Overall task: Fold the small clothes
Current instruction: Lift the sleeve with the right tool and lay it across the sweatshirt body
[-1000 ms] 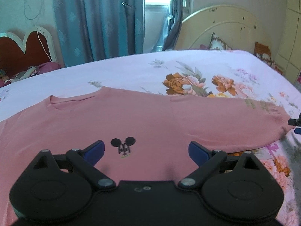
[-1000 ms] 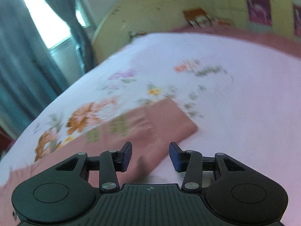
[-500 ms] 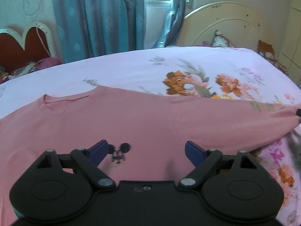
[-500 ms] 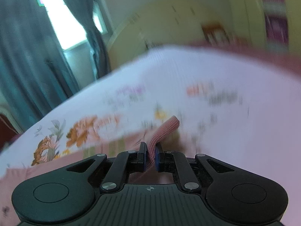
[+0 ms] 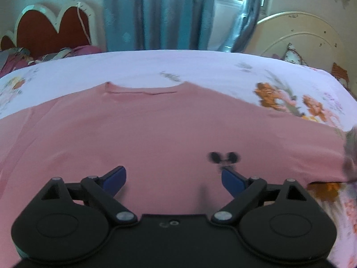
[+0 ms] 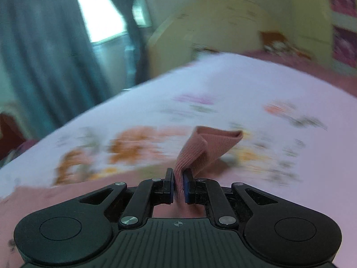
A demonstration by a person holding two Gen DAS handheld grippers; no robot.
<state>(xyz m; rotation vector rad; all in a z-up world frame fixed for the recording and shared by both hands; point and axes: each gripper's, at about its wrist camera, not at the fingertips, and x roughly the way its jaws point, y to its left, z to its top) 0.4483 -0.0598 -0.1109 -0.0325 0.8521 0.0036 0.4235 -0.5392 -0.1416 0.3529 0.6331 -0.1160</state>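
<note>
Pink shirt lies spread flat on the floral bed sheet, collar toward the curtains — plenty of bare sheet beyond the neckline and off to the right. The left gripper hangs over the shirt's chest with its jaws wide and opening, nothing between them, the small black print just beside its right finger. Only the right wrist view shows the cuff — the right gripper is clamped tight on it, fabric lifted off the bed.

The shirt lies spread on the bed. Curtains hang behind it. A headboard stands behind to the right.
</note>
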